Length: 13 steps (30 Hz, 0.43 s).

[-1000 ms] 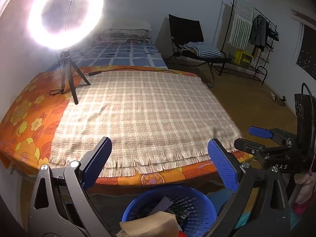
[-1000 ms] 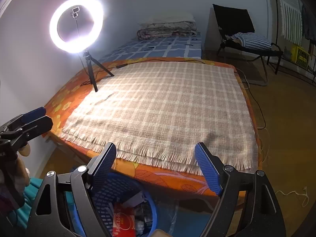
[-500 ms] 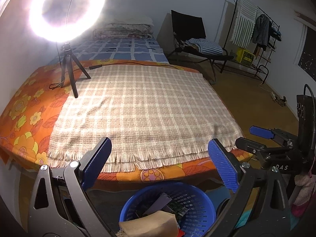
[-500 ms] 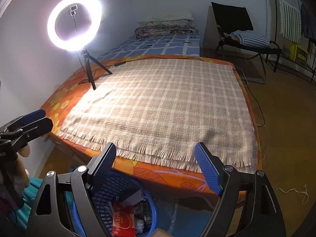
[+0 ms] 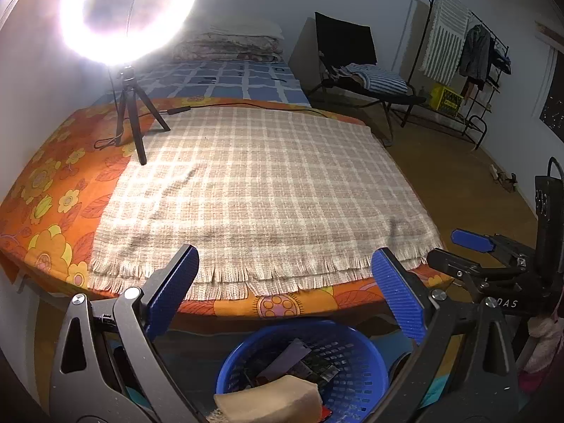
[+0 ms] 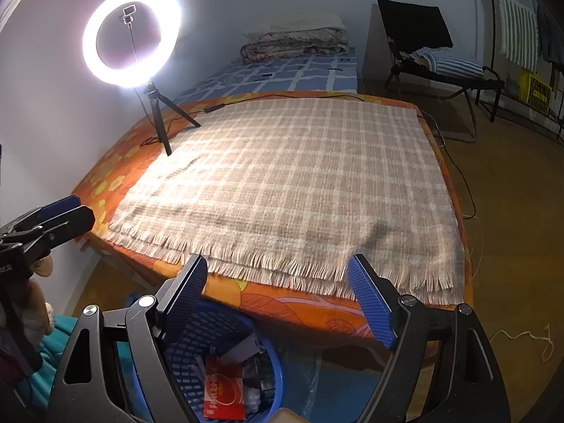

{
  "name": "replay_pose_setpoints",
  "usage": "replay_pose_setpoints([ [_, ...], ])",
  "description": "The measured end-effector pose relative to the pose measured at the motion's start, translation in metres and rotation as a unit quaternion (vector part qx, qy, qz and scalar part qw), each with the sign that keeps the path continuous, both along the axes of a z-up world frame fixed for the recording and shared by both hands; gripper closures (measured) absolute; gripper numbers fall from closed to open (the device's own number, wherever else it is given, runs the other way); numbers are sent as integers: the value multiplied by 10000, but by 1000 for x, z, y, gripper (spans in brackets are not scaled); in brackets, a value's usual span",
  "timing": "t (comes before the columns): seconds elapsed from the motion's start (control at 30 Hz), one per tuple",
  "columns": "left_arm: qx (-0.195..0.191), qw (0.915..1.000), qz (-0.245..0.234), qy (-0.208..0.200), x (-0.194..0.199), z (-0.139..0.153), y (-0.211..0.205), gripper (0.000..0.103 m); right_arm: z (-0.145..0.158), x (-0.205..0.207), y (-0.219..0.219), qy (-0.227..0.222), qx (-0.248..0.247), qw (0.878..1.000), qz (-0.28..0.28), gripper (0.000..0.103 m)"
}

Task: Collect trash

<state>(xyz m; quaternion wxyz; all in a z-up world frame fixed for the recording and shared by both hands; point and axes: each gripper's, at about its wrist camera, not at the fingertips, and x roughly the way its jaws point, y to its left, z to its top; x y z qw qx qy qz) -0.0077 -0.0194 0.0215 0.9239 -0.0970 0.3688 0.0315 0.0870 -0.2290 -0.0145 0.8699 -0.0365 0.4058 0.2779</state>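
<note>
both grippers wide and empty over the basket

your left gripper has its blue pads spread wide with nothing between them, and it hangs just above the blue basket on the floor at the foot of the bed. your right gripper is spread just as wide and holds nothing either; from the left wrist view you can see it off to the right side, and from the right wrist view your left gripper shows at the left edge.

the trash sits inside the basket: a tan paper wad lies on top at the near rim, with dark wrappers behind it, and from your right wrist you can see a red packet lying among them. the basket stands close against the bed's edge, below the orange floral sheet.

on the bed, the beige checked blanket lies flat with its fringe hanging over the near edge. a lit ring light stands on its tripod at the blanket's far left corner.
</note>
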Motion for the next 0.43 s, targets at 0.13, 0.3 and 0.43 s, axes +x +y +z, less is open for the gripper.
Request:
replay_pose_setpoints([
  [0.13, -19, 10000, 6, 36, -1, -2, 0, 3, -2, 0, 1, 26, -34, 10000, -3, 21],
  [0.3, 71, 10000, -50, -9, -3, -2, -3, 3, -4, -1, 2, 75, -48, 10000, -7, 21],
  [0.43, 122, 9999, -32, -26, -3, -4, -2, 3, -4, -1, 2, 75, -63, 9999, -24, 21],
])
